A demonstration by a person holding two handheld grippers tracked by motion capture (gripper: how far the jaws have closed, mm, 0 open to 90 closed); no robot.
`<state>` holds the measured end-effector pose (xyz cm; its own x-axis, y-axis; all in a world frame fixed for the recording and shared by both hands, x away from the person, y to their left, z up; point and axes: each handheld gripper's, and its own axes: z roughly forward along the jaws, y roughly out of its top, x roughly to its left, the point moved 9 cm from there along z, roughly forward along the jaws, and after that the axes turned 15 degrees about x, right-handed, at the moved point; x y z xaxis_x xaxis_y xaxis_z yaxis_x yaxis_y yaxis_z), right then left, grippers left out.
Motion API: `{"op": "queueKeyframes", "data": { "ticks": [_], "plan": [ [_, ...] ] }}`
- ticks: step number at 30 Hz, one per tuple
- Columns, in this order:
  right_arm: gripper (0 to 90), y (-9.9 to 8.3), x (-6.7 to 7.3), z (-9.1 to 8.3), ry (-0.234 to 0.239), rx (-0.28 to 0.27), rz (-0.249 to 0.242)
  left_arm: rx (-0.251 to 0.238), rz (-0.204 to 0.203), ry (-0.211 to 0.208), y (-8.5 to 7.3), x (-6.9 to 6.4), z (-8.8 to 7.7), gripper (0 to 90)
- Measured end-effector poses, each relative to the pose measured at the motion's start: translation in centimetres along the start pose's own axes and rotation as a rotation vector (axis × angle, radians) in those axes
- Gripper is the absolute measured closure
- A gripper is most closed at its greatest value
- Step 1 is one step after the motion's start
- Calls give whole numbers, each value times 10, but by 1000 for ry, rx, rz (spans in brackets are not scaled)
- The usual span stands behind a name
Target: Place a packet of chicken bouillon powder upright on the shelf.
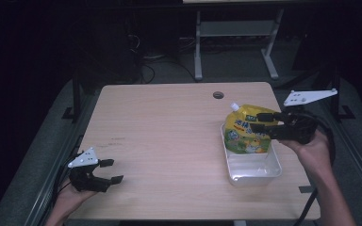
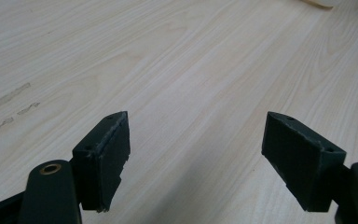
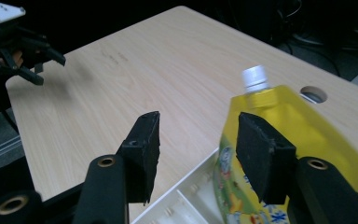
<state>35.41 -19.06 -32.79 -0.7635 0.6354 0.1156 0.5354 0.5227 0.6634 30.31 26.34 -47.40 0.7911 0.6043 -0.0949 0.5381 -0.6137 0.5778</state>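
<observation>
We have the yellow spout pouch (image 1: 248, 132) standing in the white tray (image 1: 254, 168) at the table's right, and our right gripper (image 1: 262, 122) is open beside it — placing looks done — while the left gripper (image 1: 111, 170) waits open and empty.

A dim lab or test room, one light wooden desk (image 1: 169, 136) with a cable hole (image 1: 218, 95), a metal frame stand (image 1: 235, 42) behind, cables (image 1: 146, 56) on grey floor

- The yellow pouch (image 1: 246, 134) carries printed characters and a cartoon picture, too small and blurred to read.
- Nothing else bears legible text.
</observation>
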Motion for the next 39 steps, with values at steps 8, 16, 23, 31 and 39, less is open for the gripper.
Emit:
{"op": "queueKeyframes", "data": {
  "ticks": [8, 16, 23, 31, 39],
  "plan": [
    [461, -2, 17, 20, 32, 14, -12, 2, 3, 0, 0, 0, 0, 231],
    [441, -3, 31, 35, 50, 30, -19, -1, 7, 1, 1, -1, 1, 230],
    [427, -6, 41, 49, 64, 46, -26, -5, 8, -1, 1, -2, 1, 227],
    [400, -8, 57, 70, 88, 64, -40, -9, 9, -2, 2, -3, 2, 223],
    [388, -12, 67, 88, 106, 79, -46, -10, 10, -1, 2, -3, 2, 222]
  ]
}}
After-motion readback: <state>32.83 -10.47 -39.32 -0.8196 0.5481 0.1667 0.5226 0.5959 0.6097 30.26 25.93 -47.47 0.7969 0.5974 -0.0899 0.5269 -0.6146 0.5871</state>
